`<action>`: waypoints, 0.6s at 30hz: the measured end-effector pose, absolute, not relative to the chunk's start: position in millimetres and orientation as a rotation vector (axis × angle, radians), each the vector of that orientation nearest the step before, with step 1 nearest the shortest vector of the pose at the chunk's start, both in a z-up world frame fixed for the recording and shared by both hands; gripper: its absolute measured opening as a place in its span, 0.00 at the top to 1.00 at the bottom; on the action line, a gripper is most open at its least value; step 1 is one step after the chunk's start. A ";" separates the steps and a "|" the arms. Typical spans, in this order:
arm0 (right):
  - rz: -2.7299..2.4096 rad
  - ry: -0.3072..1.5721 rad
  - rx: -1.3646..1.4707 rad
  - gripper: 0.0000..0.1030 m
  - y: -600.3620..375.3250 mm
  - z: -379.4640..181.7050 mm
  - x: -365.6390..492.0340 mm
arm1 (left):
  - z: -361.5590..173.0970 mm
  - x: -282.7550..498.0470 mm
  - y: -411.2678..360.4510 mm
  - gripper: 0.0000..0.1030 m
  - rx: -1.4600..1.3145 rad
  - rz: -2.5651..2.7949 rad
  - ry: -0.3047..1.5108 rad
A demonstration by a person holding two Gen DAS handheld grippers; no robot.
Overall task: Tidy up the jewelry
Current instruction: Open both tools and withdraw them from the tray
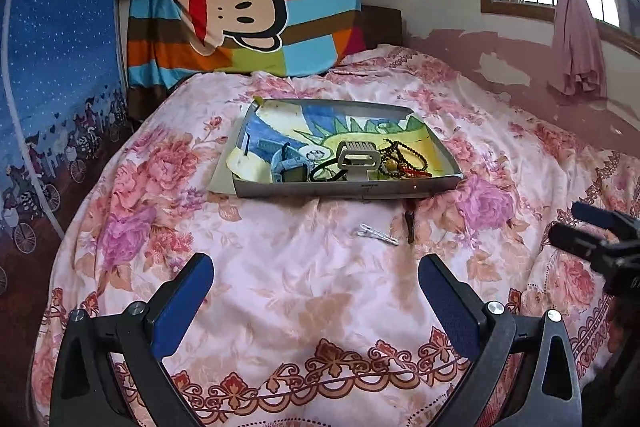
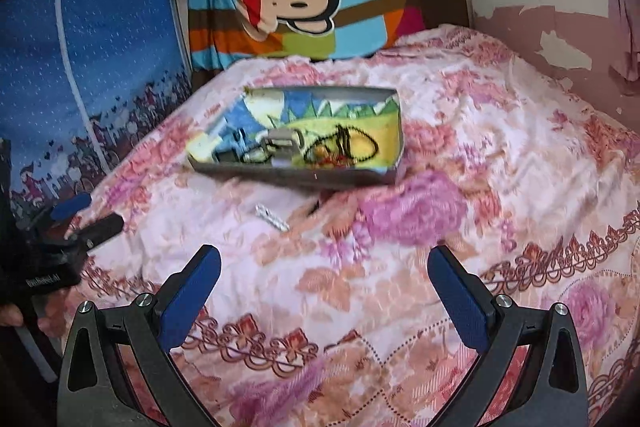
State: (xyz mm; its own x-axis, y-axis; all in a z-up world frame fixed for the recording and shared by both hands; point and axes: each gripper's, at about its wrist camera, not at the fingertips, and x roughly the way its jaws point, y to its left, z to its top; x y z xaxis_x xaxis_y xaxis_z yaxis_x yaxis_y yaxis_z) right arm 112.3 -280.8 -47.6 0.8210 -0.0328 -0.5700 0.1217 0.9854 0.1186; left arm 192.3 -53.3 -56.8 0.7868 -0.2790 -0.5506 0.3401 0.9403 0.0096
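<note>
both tools (image 1: 316, 291) (image 2: 324, 287) spread — empty

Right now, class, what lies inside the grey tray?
Inside the tray: dark bead strings, a grey clip, a black cord. Its printed lining is partly covered.

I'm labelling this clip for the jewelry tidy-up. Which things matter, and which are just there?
Job: shallow box; bead bracelets inside it; white hair clip and dark clip on the quilt; both open grippers.

Background: monkey blanket; blue curtain; pink curtain.
</note>
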 end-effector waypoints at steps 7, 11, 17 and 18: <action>-0.105 0.696 0.129 0.01 -278.6 -67.3 129.7 | -68.0 199.5 -51.9 0.00 0.103 -0.334 0.631; -0.106 0.718 0.133 0.01 -280.0 -76.0 139.9 | -73.2 204.4 -53.7 0.00 0.110 -0.323 0.650; -0.083 0.729 0.118 0.01 -286.3 -81.7 159.4 | -82.2 222.0 -57.3 0.00 0.099 -0.312 0.710; -0.064 0.735 0.118 0.01 -288.7 -83.2 163.9 | -83.8 225.8 -58.9 0.00 0.092 -0.318 0.724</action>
State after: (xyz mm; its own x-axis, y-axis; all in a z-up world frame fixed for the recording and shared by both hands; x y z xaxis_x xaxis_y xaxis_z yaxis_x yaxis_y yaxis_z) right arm 163.9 -288.7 -83.2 0.7401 -0.0165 -0.6723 0.0995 0.9914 0.0852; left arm 225.8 -58.9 -83.8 0.7031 -0.2540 -0.6642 0.3174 0.9479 -0.0264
